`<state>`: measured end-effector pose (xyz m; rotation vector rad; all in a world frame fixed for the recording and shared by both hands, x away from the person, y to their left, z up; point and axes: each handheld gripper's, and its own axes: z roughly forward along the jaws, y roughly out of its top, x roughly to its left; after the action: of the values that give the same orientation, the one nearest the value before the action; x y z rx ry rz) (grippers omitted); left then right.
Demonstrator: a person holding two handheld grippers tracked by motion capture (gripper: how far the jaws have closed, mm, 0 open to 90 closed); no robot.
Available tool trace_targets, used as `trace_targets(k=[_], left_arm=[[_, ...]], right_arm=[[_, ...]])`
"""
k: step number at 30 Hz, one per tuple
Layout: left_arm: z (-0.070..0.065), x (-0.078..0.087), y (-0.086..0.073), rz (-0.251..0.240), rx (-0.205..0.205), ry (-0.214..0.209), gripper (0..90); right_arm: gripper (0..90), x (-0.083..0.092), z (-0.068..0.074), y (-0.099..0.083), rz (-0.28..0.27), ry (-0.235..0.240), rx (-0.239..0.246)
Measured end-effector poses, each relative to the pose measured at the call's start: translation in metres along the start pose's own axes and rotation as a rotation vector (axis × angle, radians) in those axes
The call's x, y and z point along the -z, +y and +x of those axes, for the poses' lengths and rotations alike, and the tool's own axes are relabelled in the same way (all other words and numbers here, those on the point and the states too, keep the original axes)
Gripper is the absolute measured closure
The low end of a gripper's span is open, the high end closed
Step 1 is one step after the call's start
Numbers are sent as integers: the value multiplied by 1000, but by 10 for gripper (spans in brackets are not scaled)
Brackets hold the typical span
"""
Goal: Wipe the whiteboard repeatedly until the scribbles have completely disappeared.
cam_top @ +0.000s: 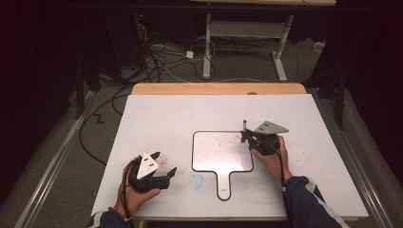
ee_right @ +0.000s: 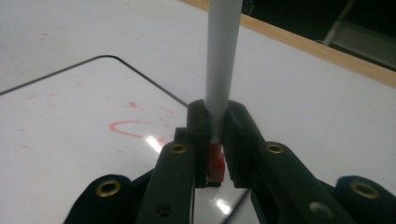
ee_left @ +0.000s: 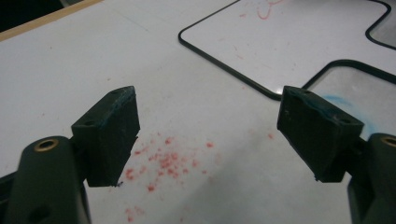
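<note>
A small handled whiteboard (cam_top: 214, 154) with a black rim lies flat at the table's middle, with a red scribble (cam_top: 230, 140) near its far right corner. My right gripper (cam_top: 245, 137) is over that corner, shut on a white marker (cam_top: 244, 125) that sticks up with a red end. In the right gripper view the marker (ee_right: 223, 60) sits clamped between the jaws of the right gripper (ee_right: 215, 135), red at the base, above the whiteboard (ee_right: 70, 116). My left gripper (cam_top: 165, 162) rests open left of the board; its view shows the left gripper (ee_left: 219, 135) with jaws wide apart and nothing between them.
A white sheet (cam_top: 304, 118) covers the table, with red specks (ee_left: 163, 161) under the left gripper and a blue smudge (cam_top: 197, 180) beside the board's handle (cam_top: 223, 185). The wooden table edge (cam_top: 218, 89) runs along the far side. Beyond it are cables and desk legs (cam_top: 207, 52) on the floor.
</note>
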<state>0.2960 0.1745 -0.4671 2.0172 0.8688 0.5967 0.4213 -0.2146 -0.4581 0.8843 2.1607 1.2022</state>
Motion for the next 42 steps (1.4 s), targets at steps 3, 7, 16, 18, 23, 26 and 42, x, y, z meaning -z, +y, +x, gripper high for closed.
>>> trace_targets(k=[3,7,16,18,23,26,42], left_arm=[[-3,3,-3,12,-5,-2,198],[-4,5,-4,15,-18,1,198],[-4,5,-2,5,-17,-10,198],[-4,5,-2,1,-21,-10,198],[-4,5,-2,7,-27,-17,198],[-4,5,-1,1,-23,-21,198],[-5,5,0,-4,-37,-34,198]], right_arm=[[821,-5,9,3,-2,27,13],[821,-6,2,4,9,-47,28],[821,-11,5,5,-5,-25,-18],[821,-13,8,6,-7,-20,-10],[822,-15,2,7,5,-79,-5],[821,-17,7,9,-3,-22,-33],[821,-26,15,18,27,-11,35]])
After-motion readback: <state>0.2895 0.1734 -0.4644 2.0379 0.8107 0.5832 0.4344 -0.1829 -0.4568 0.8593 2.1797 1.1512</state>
